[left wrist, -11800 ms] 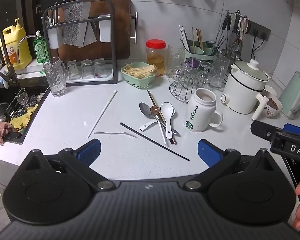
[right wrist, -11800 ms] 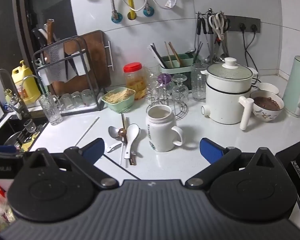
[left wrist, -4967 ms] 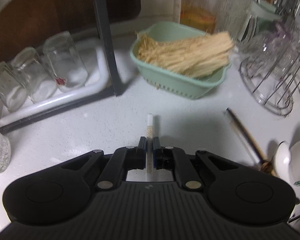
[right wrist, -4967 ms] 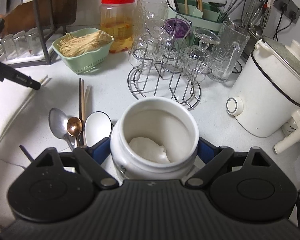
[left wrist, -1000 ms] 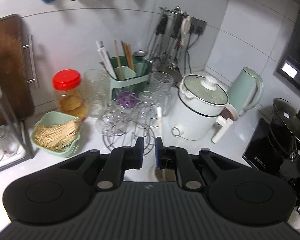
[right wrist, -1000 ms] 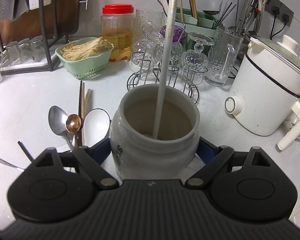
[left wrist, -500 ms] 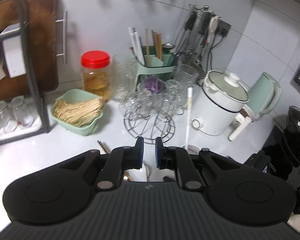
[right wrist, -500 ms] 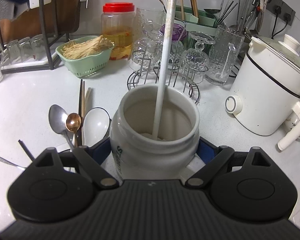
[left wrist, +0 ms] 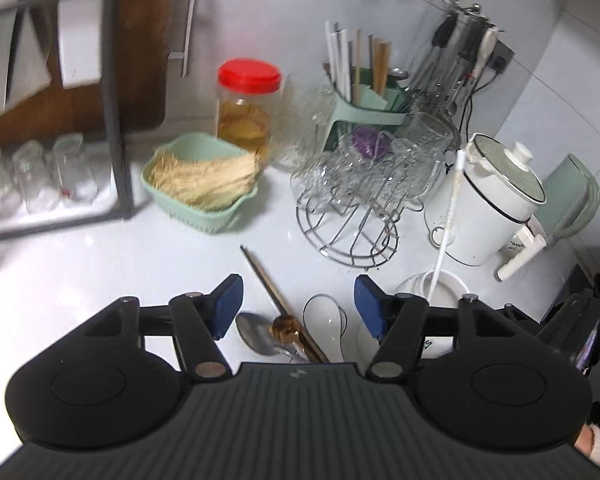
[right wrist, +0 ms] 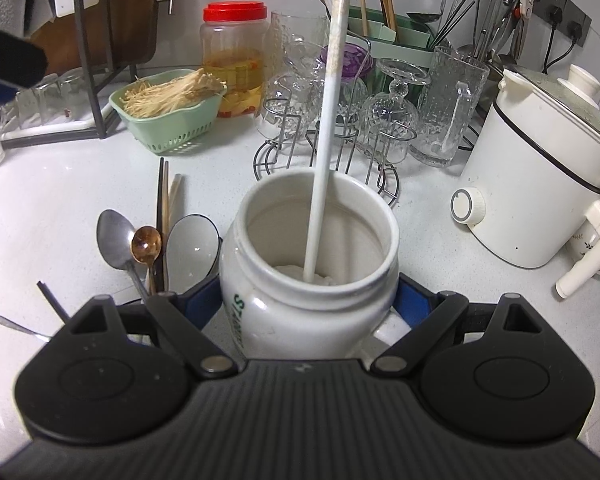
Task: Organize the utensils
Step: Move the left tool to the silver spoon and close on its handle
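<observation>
White ceramic mug (right wrist: pixel 308 264) sits squeezed between the blue pads of the right hand-held gripper (right wrist: pixel 312 300), gripped on both sides, with green lettering showing on its wall. One long white chopstick (right wrist: pixel 328 128) stands inside it, lower end on the bottom of the mug, leaning up and away past the top of the frame.

Left hand-held gripper (left wrist: pixel 296 304) hovers over the surface (left wrist: pixel 100 256) with its jaws wide apart, having just been opening, and nothing is between them. From its camera the mug (left wrist: pixel 444 284) and the chopstick (left wrist: pixel 448 216) are off to its right, well clear of its pads.

Straight ahead of the left one, and just left of the mug in the right view, lies a little pile: a steel spoon (right wrist: pixel 116 240), a small copper spoon (right wrist: pixel 146 244), a white ceramic spoon (right wrist: pixel 192 244) and a few dark and wooden chopsticks (right wrist: pixel 164 208). Nearer the right one's left side there's a black chopstick (right wrist: pixel 52 300), and what looks like a thin metal handle (right wrist: pixel 16 326), hard to tell.
</observation>
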The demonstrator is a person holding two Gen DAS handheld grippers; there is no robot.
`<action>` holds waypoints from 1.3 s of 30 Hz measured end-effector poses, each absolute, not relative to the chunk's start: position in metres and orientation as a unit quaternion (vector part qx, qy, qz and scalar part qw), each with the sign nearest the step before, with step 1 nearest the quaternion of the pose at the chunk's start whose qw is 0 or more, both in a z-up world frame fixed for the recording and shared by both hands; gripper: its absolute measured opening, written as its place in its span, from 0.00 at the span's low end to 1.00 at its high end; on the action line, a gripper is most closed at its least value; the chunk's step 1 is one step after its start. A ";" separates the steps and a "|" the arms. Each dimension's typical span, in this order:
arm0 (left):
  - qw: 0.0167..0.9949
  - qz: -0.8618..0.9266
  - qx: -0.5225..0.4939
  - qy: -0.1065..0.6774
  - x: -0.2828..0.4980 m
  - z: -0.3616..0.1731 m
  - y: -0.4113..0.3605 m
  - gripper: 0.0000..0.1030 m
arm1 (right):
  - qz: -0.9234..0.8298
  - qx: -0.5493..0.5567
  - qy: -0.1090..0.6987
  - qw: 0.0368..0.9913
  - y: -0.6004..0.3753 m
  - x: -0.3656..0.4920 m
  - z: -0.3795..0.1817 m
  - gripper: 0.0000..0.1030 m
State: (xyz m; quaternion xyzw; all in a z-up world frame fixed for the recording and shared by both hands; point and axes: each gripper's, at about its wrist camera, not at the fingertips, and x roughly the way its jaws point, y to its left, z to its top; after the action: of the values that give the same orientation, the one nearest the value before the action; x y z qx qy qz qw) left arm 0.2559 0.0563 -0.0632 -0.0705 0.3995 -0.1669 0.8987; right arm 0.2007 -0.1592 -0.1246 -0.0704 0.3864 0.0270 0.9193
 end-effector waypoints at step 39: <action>0.831 -0.140 -0.210 0.496 0.327 -0.212 0.085 0.20 | 0.029 -0.066 0.400 0.914 -0.160 0.204 -0.124 0.89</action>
State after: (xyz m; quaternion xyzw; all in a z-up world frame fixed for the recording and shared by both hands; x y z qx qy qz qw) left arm 0.3268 0.0848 -0.2121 -0.2096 0.4964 -0.1396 0.8308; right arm 0.2045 -0.1602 -0.1235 -0.0656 0.4002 0.0289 0.9136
